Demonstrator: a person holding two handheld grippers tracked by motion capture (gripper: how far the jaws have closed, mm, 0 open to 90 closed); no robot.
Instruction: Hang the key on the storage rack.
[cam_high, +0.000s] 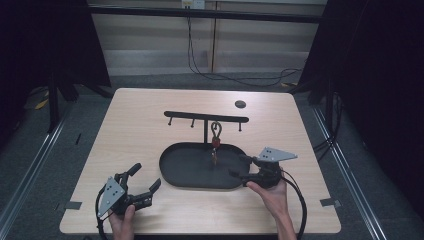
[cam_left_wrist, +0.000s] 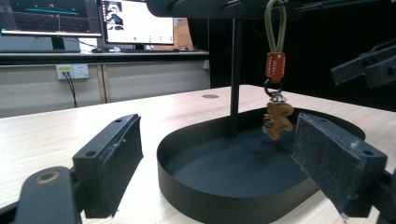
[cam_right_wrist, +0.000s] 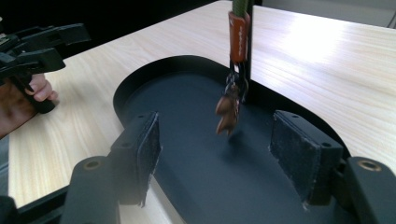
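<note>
A black oval tray (cam_high: 172, 167) lies mid-table, and a black T-shaped stand (cam_high: 206, 118) with hooks rises from its far rim. From one hook hangs a keychain (cam_high: 215, 141): a green loop, an orange tag and a brown bear charm (cam_left_wrist: 277, 120). My left gripper (cam_high: 147, 176) rests on the table left of the tray, open and empty, with its jaws (cam_left_wrist: 219, 140) facing the tray. My right gripper (cam_high: 237, 166) is open over the tray's right end. Its pads (cam_right_wrist: 149, 144) stand wide apart, and the charm (cam_right_wrist: 228, 114) dangles just beyond them, untouched.
A small dark round disc (cam_high: 240, 104) lies on the table at the far right. Monitors (cam_left_wrist: 135, 21) stand on a desk behind the table. Cables hang along the back wall. Bare wood surrounds the tray (cam_right_wrist: 187, 140).
</note>
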